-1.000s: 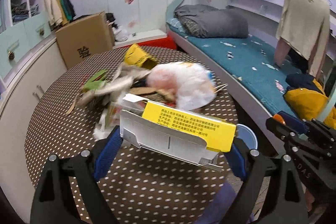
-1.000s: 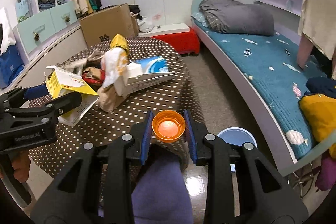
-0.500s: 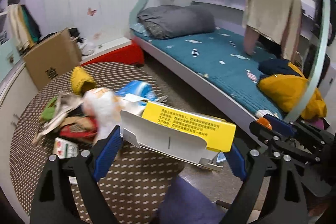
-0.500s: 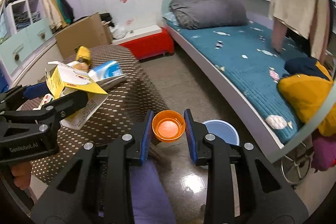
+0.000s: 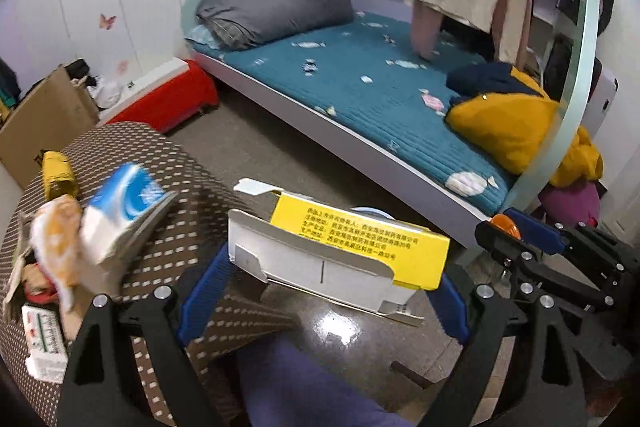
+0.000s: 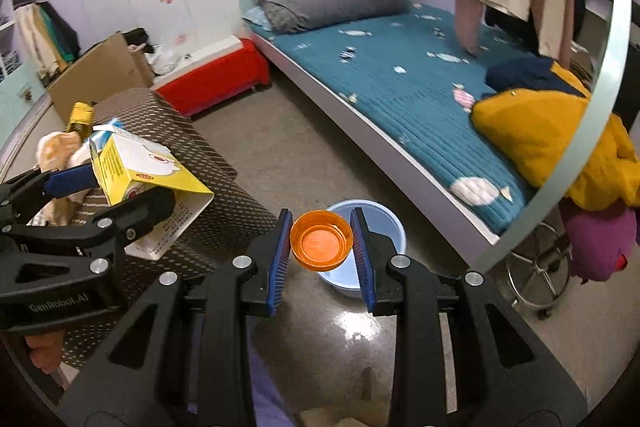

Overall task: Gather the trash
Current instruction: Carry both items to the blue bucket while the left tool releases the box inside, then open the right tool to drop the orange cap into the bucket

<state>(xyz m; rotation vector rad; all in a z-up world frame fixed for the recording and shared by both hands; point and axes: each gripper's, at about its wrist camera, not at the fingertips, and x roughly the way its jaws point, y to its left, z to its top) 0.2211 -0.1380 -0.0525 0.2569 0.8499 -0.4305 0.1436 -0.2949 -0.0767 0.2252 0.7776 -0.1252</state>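
Note:
My left gripper (image 5: 326,279) is shut on an opened yellow-and-white carton (image 5: 340,251), gripped across its length, out past the edge of the brown dotted table (image 5: 180,163). The right gripper (image 6: 322,231) is shut on a small orange cap (image 6: 321,241), its hollow side facing the camera. The cap hangs above a pale blue basin (image 6: 384,227) on the floor. In the right wrist view the carton (image 6: 136,171) and left gripper (image 6: 100,203) are at the left. More trash lies on the table: a blue-white packet (image 5: 124,195), a yellow bag (image 5: 58,173), a crumpled bag (image 5: 56,239).
A bed with a teal mattress (image 5: 380,99) runs along the right, with a yellow jacket (image 6: 552,131) at its near end. A wheeled stool base (image 6: 536,267) stands right of the basin. A red box (image 5: 172,99) and a cardboard box (image 5: 44,119) sit behind the table.
Both views have swung right, away from the table's trash pile toward the floor and bed. The blue basin has come in under the right gripper. Both grips are unchanged.

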